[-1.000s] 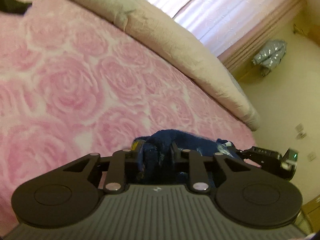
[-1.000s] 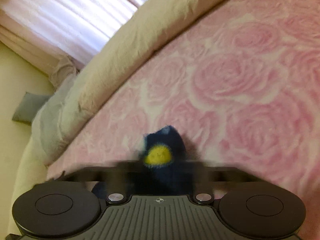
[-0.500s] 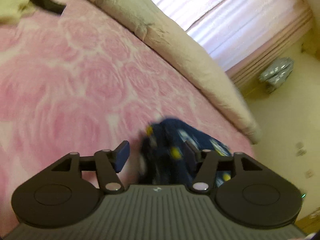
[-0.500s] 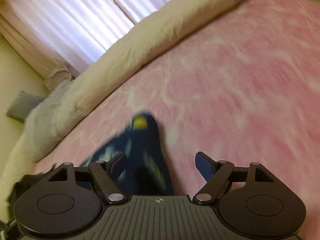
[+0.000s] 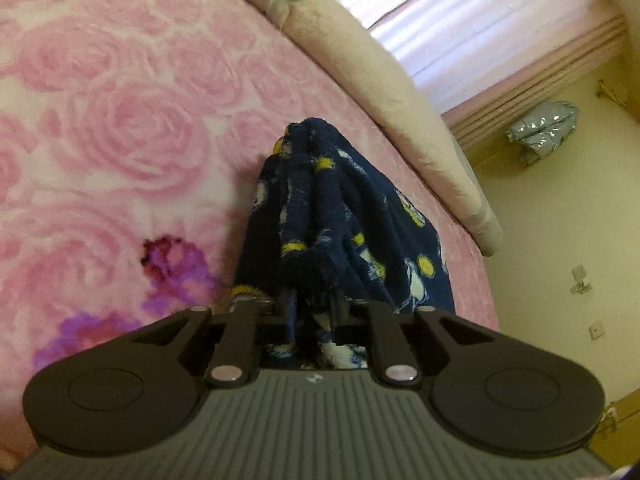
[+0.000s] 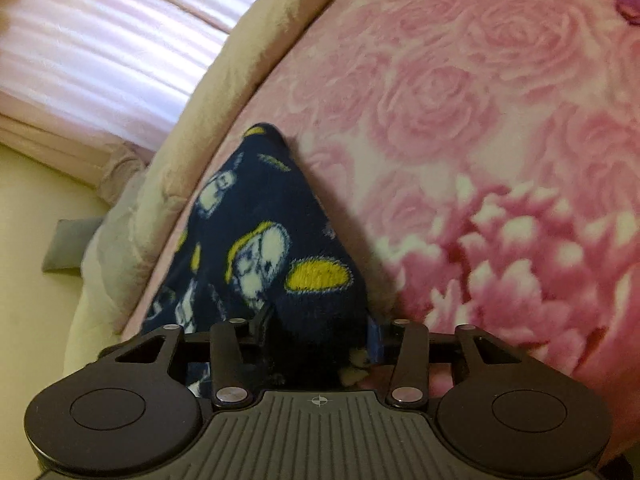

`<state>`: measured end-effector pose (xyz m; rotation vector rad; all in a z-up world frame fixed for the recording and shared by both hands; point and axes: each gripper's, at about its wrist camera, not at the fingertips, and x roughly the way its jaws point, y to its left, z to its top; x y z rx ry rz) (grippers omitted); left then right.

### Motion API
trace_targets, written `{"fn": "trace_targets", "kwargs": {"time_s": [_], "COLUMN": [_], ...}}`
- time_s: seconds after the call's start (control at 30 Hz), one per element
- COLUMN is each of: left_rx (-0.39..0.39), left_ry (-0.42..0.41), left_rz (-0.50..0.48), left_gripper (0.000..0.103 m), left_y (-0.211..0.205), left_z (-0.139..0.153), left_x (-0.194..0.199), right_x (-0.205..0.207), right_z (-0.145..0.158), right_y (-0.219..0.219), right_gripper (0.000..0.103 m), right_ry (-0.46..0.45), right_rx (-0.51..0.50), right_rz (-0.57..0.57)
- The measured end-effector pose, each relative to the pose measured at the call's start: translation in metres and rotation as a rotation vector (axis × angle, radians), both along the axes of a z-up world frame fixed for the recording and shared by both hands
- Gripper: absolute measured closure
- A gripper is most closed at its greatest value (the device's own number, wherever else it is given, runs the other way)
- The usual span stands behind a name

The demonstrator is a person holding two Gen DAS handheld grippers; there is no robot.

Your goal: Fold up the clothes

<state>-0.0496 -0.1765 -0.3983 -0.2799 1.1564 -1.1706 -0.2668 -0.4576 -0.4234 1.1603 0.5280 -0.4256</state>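
Observation:
A navy fleece garment printed with yellow and white figures lies bunched in a ridge on the pink rose blanket. My left gripper sits at its near end. Its jaws are closing and stand almost together, pinching a fold of the fleece. In the right wrist view the same garment runs away from me along the bed's edge. My right gripper has a thick wad of it between its fingers. Those jaws are closing too, with the fabric filling the gap from pad to pad.
A beige rolled quilt lines the far side of the bed, also seen as the quilt on the right wrist's left. Behind it hang pink curtains. A silver bag lies on the yellow floor.
Both grippers let the garment go and stood open half a second ago, then closed on it again. Both hands slid sideways; the fleece now lies stretched out ahead of them.

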Motion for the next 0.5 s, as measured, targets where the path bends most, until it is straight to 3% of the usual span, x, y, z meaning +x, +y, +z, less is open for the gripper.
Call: {"fn": "trace_targets", "kwargs": {"time_s": [0.13, 0.17, 0.2, 0.23, 0.37, 0.43, 0.5], "left_rx": [0.040, 0.058, 0.077, 0.094, 0.068, 0.032, 0.013], "left_ry": [-0.045, -0.053, -0.068, -0.103, -0.269, -0.329, -0.379], "left_rz": [0.004, 0.017, 0.030, 0.038, 0.030, -0.012, -0.060], "left_gripper": [0.084, 0.072, 0.065, 0.065, 0.074, 0.081, 0.081], "left_y": [0.012, 0.014, 0.015, 0.016, 0.018, 0.011, -0.003], "left_z": [-0.013, -0.011, -0.007, 0.000, 0.040, 0.057, 0.067], "left_x": [-0.005, -0.006, -0.007, -0.008, -0.022, -0.031, -0.042], "right_x": [0.004, 0.005, 0.005, 0.007, -0.002, -0.004, 0.003], "right_z": [0.005, 0.010, 0.014, 0.022, 0.049, 0.062, 0.070], "right_y": [0.009, 0.016, 0.022, 0.027, 0.049, 0.056, 0.065], "right_gripper": [0.062, 0.061, 0.048, 0.030, 0.028, 0.028, 0.028], "right_ry": [0.049, 0.068, 0.093, 0.133, 0.154, 0.121, 0.104], "right_rx": [-0.087, -0.129, -0.177, -0.239, -0.473, -0.525, -0.575], "right_rz": [0.015, 0.021, 0.028, 0.033, 0.034, 0.036, 0.069]}}
